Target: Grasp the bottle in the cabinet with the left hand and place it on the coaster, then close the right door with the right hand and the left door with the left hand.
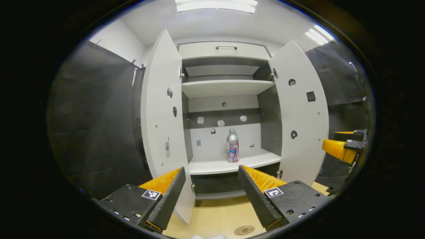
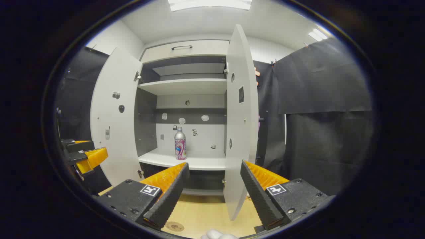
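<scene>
Both tools, left and right, gape apart before the bottle upright inside the open cabinet.

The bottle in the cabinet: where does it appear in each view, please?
Left gripper view: the bottle stands just right of centre, on the lower shelf.
Right gripper view: the bottle stands left of centre, on that shelf.
Shared landmark: the handle on the cabinet's top panel.

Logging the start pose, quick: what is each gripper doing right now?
Left gripper: open, holding nothing, facing the bottle.
Right gripper: open, holding nothing.
</scene>
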